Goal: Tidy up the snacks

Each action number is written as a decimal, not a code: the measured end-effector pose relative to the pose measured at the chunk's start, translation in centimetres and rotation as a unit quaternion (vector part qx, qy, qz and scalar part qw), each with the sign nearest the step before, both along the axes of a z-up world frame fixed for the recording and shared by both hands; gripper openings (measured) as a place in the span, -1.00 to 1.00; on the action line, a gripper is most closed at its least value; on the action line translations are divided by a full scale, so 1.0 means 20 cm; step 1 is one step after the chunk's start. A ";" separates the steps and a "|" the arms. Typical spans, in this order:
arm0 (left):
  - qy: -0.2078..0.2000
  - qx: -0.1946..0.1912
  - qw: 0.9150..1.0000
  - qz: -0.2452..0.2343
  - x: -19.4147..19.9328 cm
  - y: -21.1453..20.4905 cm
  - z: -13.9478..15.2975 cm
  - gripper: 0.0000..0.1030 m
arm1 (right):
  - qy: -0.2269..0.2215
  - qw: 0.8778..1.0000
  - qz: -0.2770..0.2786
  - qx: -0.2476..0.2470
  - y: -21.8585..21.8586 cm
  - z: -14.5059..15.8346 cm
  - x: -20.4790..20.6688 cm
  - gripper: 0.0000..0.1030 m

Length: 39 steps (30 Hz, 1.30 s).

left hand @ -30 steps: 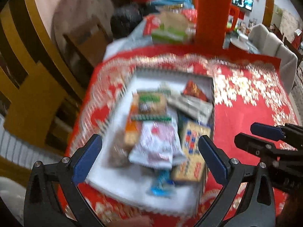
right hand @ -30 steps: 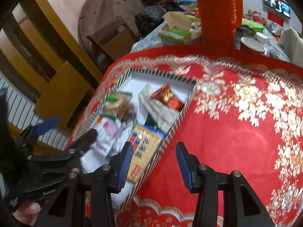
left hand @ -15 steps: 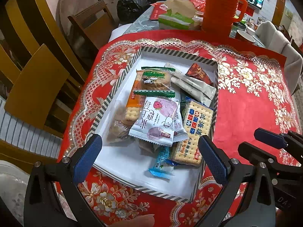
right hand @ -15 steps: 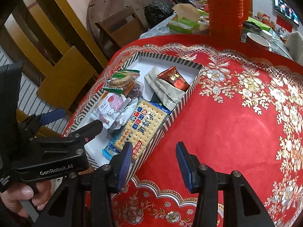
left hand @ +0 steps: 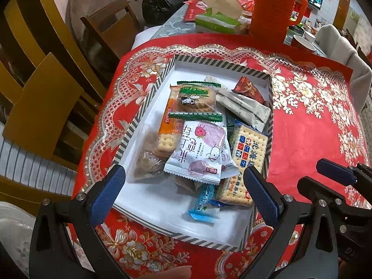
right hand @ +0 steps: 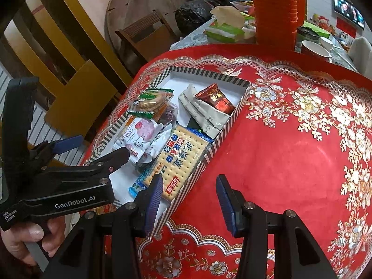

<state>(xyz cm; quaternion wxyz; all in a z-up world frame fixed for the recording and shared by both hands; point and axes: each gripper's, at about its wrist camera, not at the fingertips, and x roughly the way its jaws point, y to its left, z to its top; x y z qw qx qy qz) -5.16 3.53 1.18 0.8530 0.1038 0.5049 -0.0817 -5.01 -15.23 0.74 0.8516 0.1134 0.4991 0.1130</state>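
Both grippers gape empty over a striped box (left hand: 148, 97) of mixed wrapped snacks (left hand: 197, 153).

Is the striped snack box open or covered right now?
Open. The striped box has no lid on it; its white floor and the loose packets, such as the large cracker pack, show from above in both wrist views.

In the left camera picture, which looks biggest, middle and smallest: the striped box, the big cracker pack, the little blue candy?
1. Striped box
2. Cracker pack
3. Blue candy, clearly smallest though it lies nearest the camera.
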 end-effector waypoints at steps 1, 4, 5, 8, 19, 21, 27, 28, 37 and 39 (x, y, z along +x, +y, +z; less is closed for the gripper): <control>0.001 0.000 1.000 -0.002 0.01 0.00 0.00 0.98 | -0.001 1.000 -0.001 -0.001 0.00 0.00 0.00 -0.11; 0.002 -0.001 1.000 -0.009 0.02 0.00 -0.01 0.98 | 0.001 1.000 -0.004 -0.002 0.01 0.00 0.02 -0.11; 0.002 -0.001 1.000 -0.011 0.03 0.00 0.00 0.98 | 0.002 1.000 -0.005 -0.002 0.01 0.00 0.02 -0.11; 0.004 -0.006 1.000 -0.020 0.05 0.00 -0.01 0.98 | 0.003 1.000 -0.010 -0.003 0.01 -0.01 0.03 -0.11; 0.008 -0.001 0.999 -0.036 0.10 0.00 -0.03 0.98 | 0.010 1.000 -0.024 -0.003 0.02 -0.03 0.05 -0.11; 0.010 -0.001 0.999 -0.036 0.11 0.01 -0.04 0.98 | 0.010 1.000 -0.024 -0.003 0.03 -0.03 0.06 -0.11; 0.012 0.000 0.999 -0.038 0.13 0.03 -0.04 0.98 | 0.010 1.000 -0.026 -0.002 0.05 -0.03 0.08 -0.11; 0.012 0.000 0.999 -0.038 0.14 0.03 -0.04 0.98 | 0.010 1.000 -0.026 -0.002 0.05 -0.03 0.08 -0.11; 0.015 -0.001 0.999 -0.039 0.16 0.07 -0.06 0.98 | 0.012 1.000 -0.019 -0.003 0.09 -0.04 0.12 -0.11; 0.014 0.000 0.999 -0.039 0.16 0.07 -0.06 0.98 | 0.013 1.000 -0.019 -0.001 0.10 -0.04 0.12 -0.11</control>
